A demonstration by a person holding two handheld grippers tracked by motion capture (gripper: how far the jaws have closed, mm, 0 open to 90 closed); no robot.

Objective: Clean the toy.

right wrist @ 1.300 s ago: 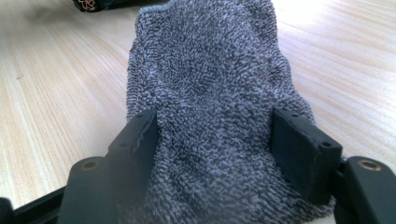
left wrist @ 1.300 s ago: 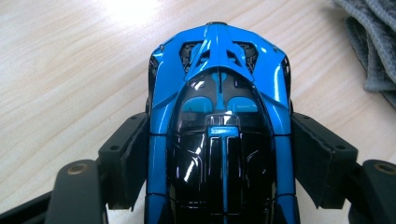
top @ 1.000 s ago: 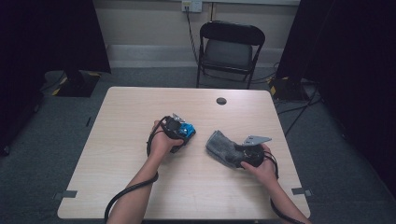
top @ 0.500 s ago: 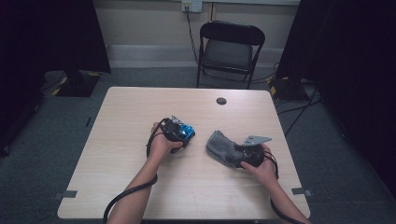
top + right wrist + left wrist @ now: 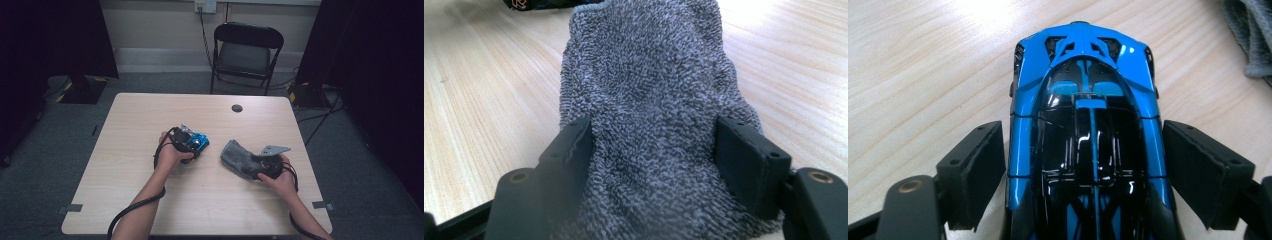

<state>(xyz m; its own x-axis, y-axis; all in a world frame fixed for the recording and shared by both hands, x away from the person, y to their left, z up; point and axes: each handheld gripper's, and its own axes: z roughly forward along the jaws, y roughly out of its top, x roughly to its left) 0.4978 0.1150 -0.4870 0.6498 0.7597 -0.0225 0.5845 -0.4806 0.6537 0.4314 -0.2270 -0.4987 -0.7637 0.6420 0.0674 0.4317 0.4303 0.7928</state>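
Toy car [image 5: 1083, 135] standing on the table [image 5: 150, 125], left of centre, between the fingers [image 5: 975, 170] of the left gripper [image 5: 1083, 180]. Fingers spread wide, having just been opening; a sliver of table visible between each pad and the car's flanks, so no pressure on the body. Judged as a release just made or a grip loosened, with the car set down on its wheels. Grey cloth [image 5: 649, 100] lying on the table right of centre, well apart from the car in the high view, pinched across its near end by the right gripper [image 5: 654, 160]; pads sunk into the pile on both sides, a firm hold on a thick bunch of fabric. Work in hand taken to be wiping the car with the cloth: car placed and cloth gripped, but cloth and car not yet in contact, so the wiping itself judged outstanding. Car: glossy blue shell with black canopy and black centre panels, a thin blue stripe along the roof, vents at the far end, strong highlights on the paint; hard, smooth, likely slippery under the pads. No damage or dirt discernible. Cloth: coarse looped terry, mottled grey, folded into a soft wad, far end resting flat on the table.
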